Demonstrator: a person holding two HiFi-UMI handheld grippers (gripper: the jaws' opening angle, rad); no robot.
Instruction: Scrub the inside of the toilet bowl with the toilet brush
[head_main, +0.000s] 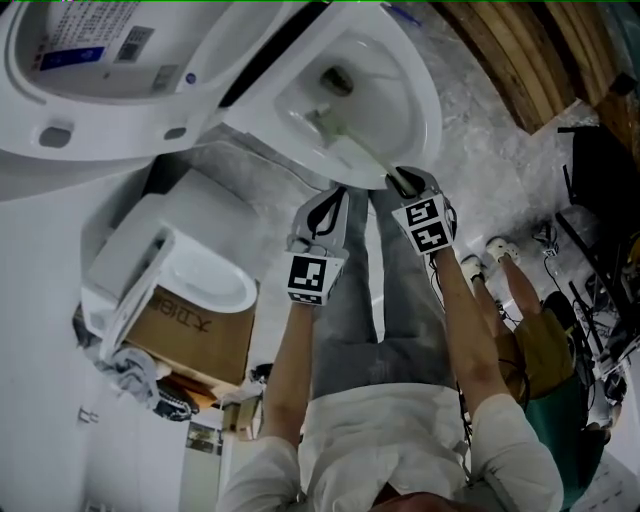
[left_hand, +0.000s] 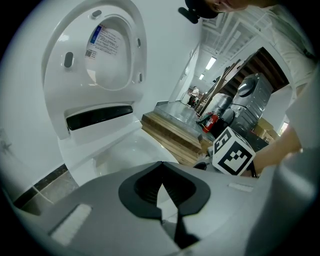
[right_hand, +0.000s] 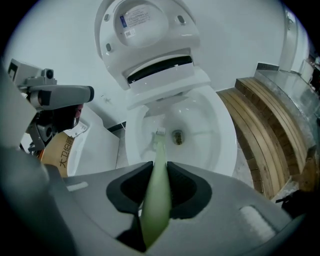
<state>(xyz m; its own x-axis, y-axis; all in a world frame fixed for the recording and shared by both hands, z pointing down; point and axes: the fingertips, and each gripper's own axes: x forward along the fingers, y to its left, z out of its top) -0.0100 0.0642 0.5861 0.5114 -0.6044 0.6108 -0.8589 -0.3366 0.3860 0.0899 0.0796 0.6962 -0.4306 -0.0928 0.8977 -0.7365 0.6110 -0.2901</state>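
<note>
The white toilet bowl (head_main: 400, 120) stands open with its lid (head_main: 90, 50) raised. A pale green toilet brush (head_main: 338, 132) reaches down into the bowl, its white bristle head (right_hand: 159, 133) resting on the inner wall beside the drain (right_hand: 177, 137). My right gripper (right_hand: 159, 169) is shut on the brush handle, just over the bowl's near rim (head_main: 405, 182). My left gripper (head_main: 327, 212) hangs beside it, outside the rim, its jaws shut with nothing between them (left_hand: 161, 166). The right gripper's marker cube (left_hand: 232, 153) shows in the left gripper view.
A stack of curved wooden boards (right_hand: 265, 130) lies close to the bowl's right side. On the left, a second white ceramic fixture (head_main: 190, 270) sits on a cardboard box (head_main: 195, 335). Cables and gear (head_main: 590, 290) crowd the floor at the right. My legs stand before the bowl.
</note>
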